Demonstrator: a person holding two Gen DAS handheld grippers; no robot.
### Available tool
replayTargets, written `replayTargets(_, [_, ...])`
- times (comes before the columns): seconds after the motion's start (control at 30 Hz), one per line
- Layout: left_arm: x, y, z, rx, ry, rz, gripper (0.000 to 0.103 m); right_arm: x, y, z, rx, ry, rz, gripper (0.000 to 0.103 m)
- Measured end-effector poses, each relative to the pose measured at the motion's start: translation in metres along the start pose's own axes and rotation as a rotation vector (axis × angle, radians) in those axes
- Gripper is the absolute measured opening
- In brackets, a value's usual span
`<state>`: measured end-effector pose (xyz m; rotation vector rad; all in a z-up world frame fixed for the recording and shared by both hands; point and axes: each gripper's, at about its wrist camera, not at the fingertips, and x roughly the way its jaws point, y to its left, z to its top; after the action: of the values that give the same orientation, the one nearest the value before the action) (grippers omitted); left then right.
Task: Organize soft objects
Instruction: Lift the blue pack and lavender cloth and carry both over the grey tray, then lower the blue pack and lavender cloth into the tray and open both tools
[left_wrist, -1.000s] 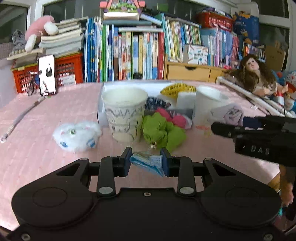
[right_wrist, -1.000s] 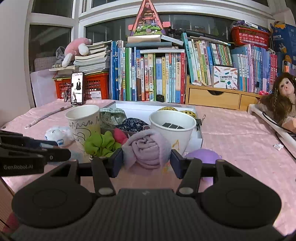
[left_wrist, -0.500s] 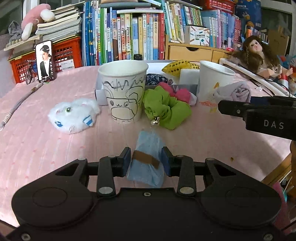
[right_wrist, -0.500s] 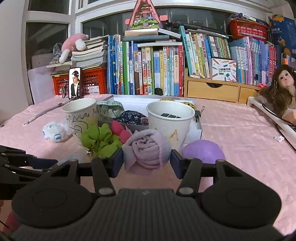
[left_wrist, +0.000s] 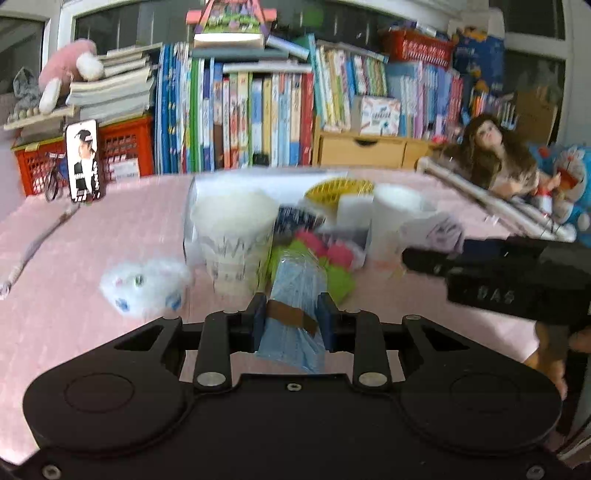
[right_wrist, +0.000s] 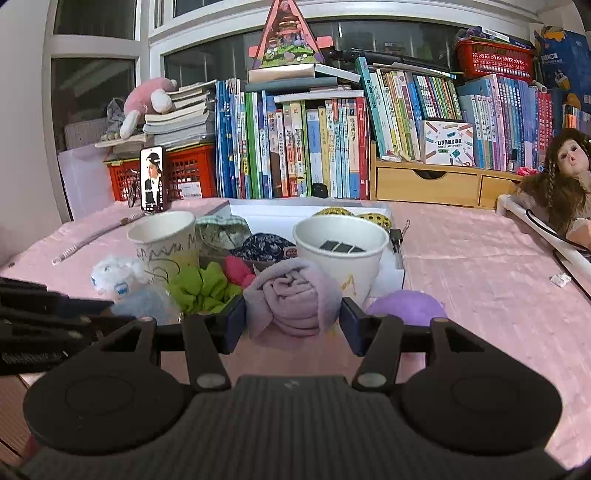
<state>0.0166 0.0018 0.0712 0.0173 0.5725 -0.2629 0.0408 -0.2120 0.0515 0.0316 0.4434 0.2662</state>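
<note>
My left gripper (left_wrist: 291, 321) is shut on a light blue folded cloth with a brown band (left_wrist: 295, 306), held above the pink table in front of a doodled paper cup (left_wrist: 234, 240). My right gripper (right_wrist: 291, 321) is shut on a rolled lilac cloth (right_wrist: 291, 299), just in front of a white paper cup (right_wrist: 341, 254). A green scrunchie (right_wrist: 201, 288), a pink soft item (right_wrist: 236, 269) and a white fluffy toy (right_wrist: 110, 275) lie near the doodled cup (right_wrist: 166, 240). A purple soft ball (right_wrist: 406, 306) lies to the right.
A white tray (right_wrist: 397, 273) behind the cups holds patterned fabric and yellow mesh items. Books, red crates and a wooden drawer unit line the back. A phone (right_wrist: 152, 179) stands at back left. A doll (right_wrist: 565, 184) and white rods lie at right.
My left gripper lifted the blue cloth off the table and tilted up toward the doodled cup. My right gripper stayed nearly still, holding the lilac cloth.
</note>
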Motion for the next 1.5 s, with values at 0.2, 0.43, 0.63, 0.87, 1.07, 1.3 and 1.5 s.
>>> replayTargets(0.2, [-0.014,0.002,0.03,0.002,-0.051,-0.016,0.028,-0.007,-0.004,0.018,0.02,-0.036,0.022,0.058])
replayTargets(0.43, [-0.008,0.015,0.069,-0.009,-0.076,-0.004,0.028,-0.007,-0.009,0.045,0.013,-0.07,0.03,0.058])
replayTargets(0.63, [0.016,0.029,0.103,-0.035,-0.047,0.01,0.028,0.011,-0.014,0.077,0.019,-0.057,0.034,0.059])
replayTargets(0.87, [0.053,0.049,0.138,-0.078,0.016,0.028,0.028,0.046,-0.016,0.107,0.033,0.014,0.046,0.059])
replayTargets(1.07, [0.094,0.071,0.163,-0.134,0.096,0.035,0.028,0.089,-0.021,0.126,0.08,0.119,0.076,0.059])
replayTargets(1.3, [0.155,0.1,0.172,-0.203,0.218,0.08,0.028,0.143,-0.016,0.131,0.109,0.239,0.086,0.059])
replayTargets(1.5, [0.201,0.117,0.166,-0.276,0.302,0.088,0.028,0.181,-0.007,0.129,0.086,0.317,0.053,0.059])
